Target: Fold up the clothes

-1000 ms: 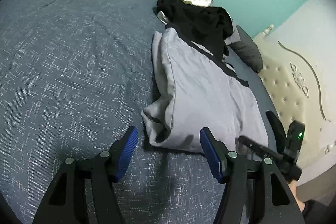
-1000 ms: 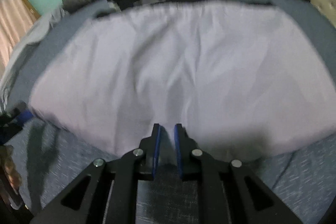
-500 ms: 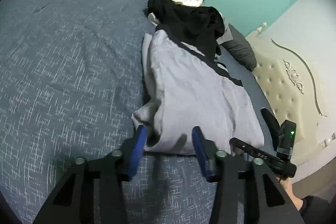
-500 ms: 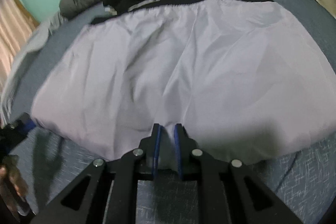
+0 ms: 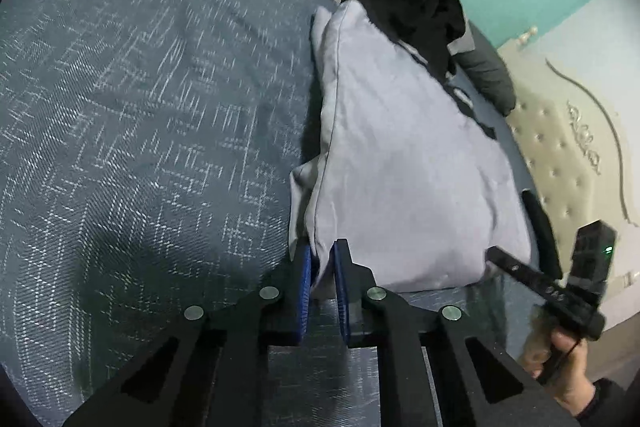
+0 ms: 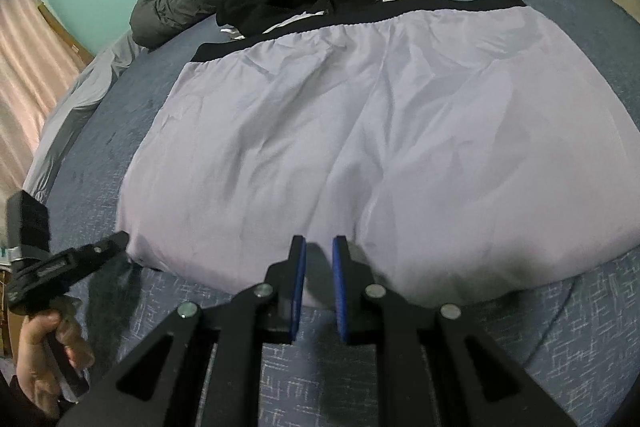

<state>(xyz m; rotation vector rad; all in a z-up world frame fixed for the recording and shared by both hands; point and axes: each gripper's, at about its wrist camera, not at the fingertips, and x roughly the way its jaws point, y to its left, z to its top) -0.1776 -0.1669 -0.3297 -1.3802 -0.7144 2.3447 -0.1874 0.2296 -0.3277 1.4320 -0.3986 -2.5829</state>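
Bedding of dark blue woven fabric (image 5: 140, 107) lay under both grippers. Thin, limp pale lilac shorts with a black waistband (image 6: 380, 131) spread ahead, likely slippery, best held by hem corners. Left gripper (image 5: 320, 263) was closing on the hem; right gripper (image 6: 319, 251) pinched it mid-hem.

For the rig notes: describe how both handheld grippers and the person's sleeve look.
Left gripper and right gripper: matte black angular frames, silver round rivets, blue ribbed pads. The right one's black housing shows a green light. A dark sleeve covers the wrist.
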